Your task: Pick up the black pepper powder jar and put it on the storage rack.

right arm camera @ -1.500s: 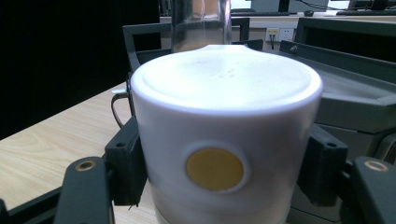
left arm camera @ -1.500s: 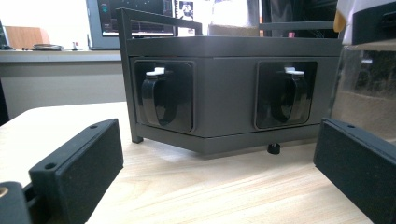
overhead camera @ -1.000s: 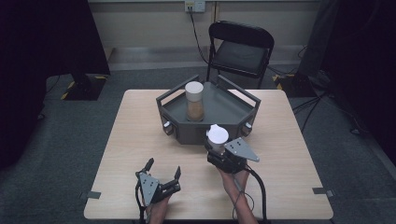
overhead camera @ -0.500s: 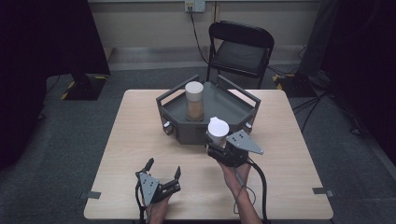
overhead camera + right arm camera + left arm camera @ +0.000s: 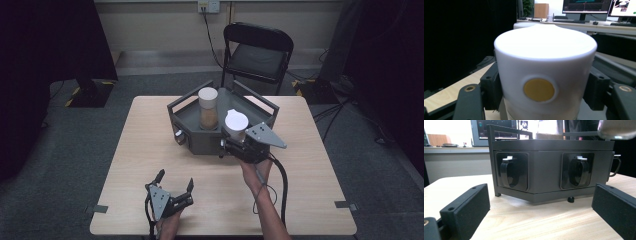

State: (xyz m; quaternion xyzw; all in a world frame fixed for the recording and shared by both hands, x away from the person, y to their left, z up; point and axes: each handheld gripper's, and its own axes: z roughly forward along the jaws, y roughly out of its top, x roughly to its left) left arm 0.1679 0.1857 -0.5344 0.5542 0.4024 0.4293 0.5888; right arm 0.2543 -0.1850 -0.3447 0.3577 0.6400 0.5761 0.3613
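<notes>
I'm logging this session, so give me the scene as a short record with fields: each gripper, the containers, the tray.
left gripper: open, low on the table, near edge
right gripper: shut on white-lidded container, at the tray's front edge
second container: upright inside tray, tan contents
tray: dark, angular, two latches on front face
chair: behind table

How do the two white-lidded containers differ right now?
The container in the tray stands free inside the dark tray; the held container is clamped in the right claw at the tray's near edge. The first shows brownish contents; the second's body is mostly hidden. Both have white round lids.
</notes>
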